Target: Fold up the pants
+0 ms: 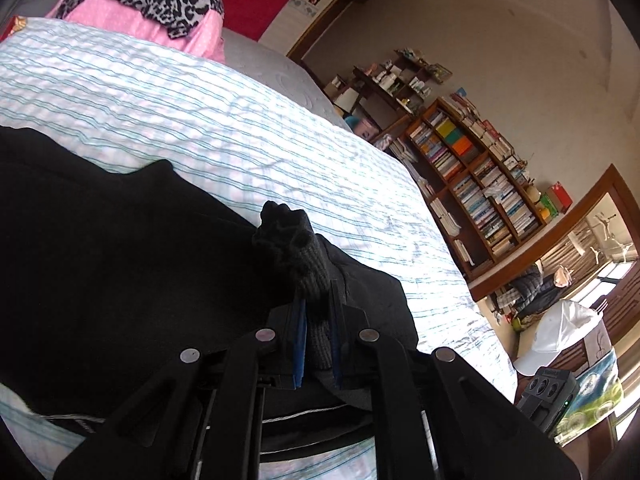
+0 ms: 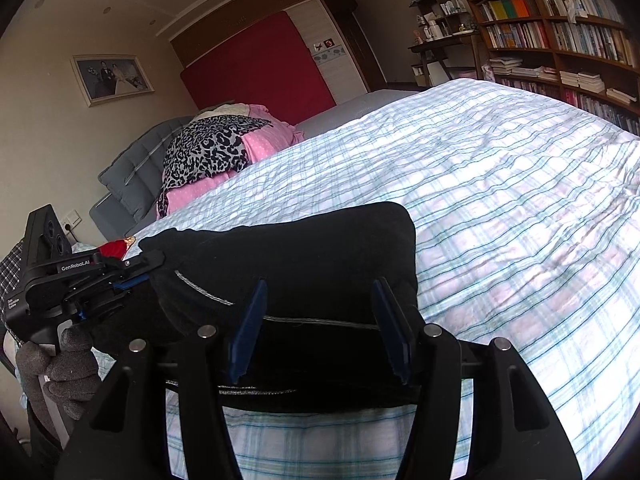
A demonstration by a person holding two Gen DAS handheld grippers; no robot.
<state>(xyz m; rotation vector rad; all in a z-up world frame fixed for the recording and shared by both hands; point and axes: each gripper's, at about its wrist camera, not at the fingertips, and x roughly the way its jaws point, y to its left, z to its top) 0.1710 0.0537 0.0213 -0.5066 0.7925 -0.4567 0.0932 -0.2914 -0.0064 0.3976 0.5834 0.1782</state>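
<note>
Left claw point(image 1: 318, 320) clamped on the black pants' point(image 2: 304, 252) ribbed knit cuff – right claw point(image 2: 320, 332) apart

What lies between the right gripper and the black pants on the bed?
Nothing visible. The right gripper hangs open directly over the folded black pants, with no other thing between them. The left gripper is shut on a bunch of their fabric.

- "GenRoboLAI" is printed in white on the black body of the left gripper point(image 2: 138, 276), as seen from the right wrist view.
- Smaller white print lower on the same body is too small to be read.
</note>
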